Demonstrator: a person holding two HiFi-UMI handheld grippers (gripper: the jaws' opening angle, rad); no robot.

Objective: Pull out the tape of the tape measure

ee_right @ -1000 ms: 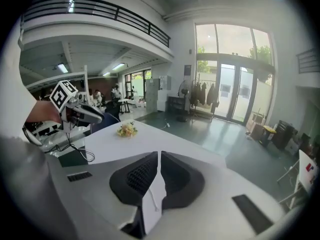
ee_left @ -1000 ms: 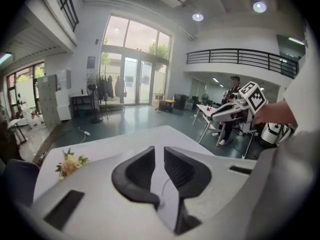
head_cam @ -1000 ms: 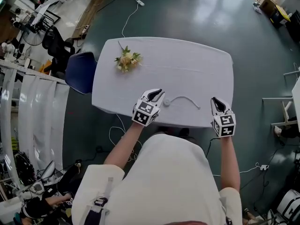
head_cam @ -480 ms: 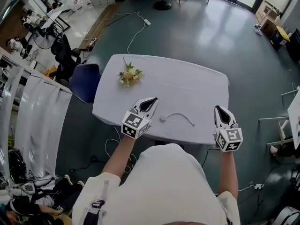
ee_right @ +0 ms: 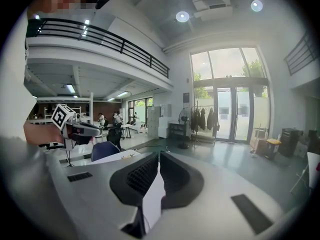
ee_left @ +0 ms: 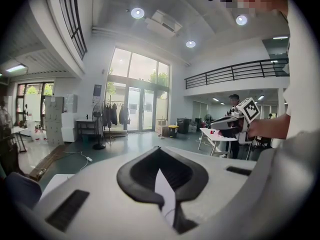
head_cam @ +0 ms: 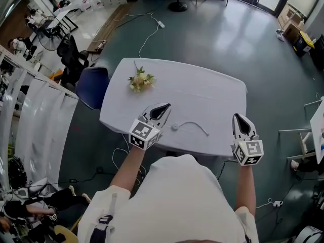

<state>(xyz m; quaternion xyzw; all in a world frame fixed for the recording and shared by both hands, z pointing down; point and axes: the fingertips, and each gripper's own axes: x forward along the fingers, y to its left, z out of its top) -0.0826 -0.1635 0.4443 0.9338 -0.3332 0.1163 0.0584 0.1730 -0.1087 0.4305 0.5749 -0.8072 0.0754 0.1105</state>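
The tape measure (head_cam: 175, 127) is a small round pale case lying near the front edge of the white-clothed table (head_cam: 202, 90). Its thin tape (head_cam: 195, 125) runs out in a curve to the right. My left gripper (head_cam: 166, 106) (ee_left: 160, 151) hovers above the table just left of the case, shut with nothing between its jaws. My right gripper (head_cam: 238, 117) (ee_right: 159, 155) hangs over the table's front right corner, shut and empty, apart from the tape's end. Both point out across the room. Each shows in the other's gripper view: right gripper (ee_left: 232, 122), left gripper (ee_right: 80, 129).
A bunch of pale flowers (head_cam: 140, 79) lies at the table's far left. A blue chair (head_cam: 92, 87) stands against the left side. Cables (head_cam: 147, 32) trail over the dark floor beyond. Another white table's edge (head_cam: 319, 130) shows at the right.
Both grippers have lifted up off the table toward the head camera. The left one has drawn away from the tape measure case, which stays lying on the cloth.
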